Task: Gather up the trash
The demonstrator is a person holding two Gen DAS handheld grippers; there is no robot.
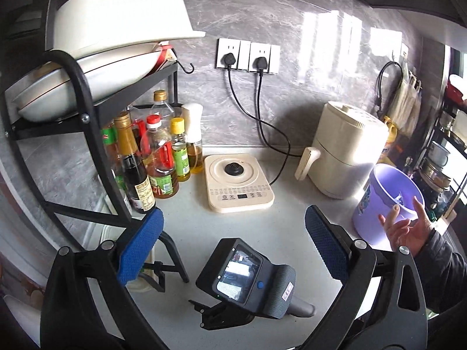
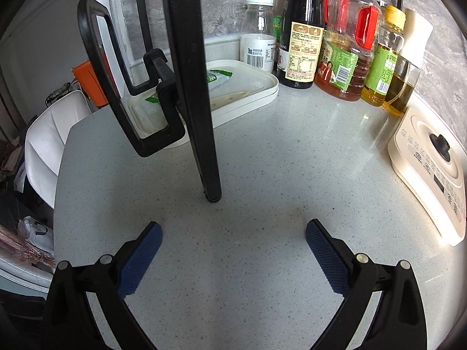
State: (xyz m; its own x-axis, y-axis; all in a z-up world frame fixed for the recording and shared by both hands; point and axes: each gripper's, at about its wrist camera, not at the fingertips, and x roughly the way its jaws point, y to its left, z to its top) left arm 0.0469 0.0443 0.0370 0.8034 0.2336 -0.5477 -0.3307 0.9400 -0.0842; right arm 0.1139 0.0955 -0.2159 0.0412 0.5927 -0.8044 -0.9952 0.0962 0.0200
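Note:
A purple plastic bucket stands on the counter at the right, and a bare hand hovers at its rim. My left gripper is open and empty above the counter. Below it the right tool's body lies on the counter with no hand on it. My right gripper is open and empty, low over the speckled counter. Ahead of it a green-and-white packet lies in a white tray, partly hidden by a black rack leg. A clear, empty-looking bottle stands behind the tray.
Several sauce and oil bottles line the wall under a black dish rack loaded with bowls. A cream kettle base and a cream air fryer sit further right, with cords running to wall sockets. The counter edge is on the left.

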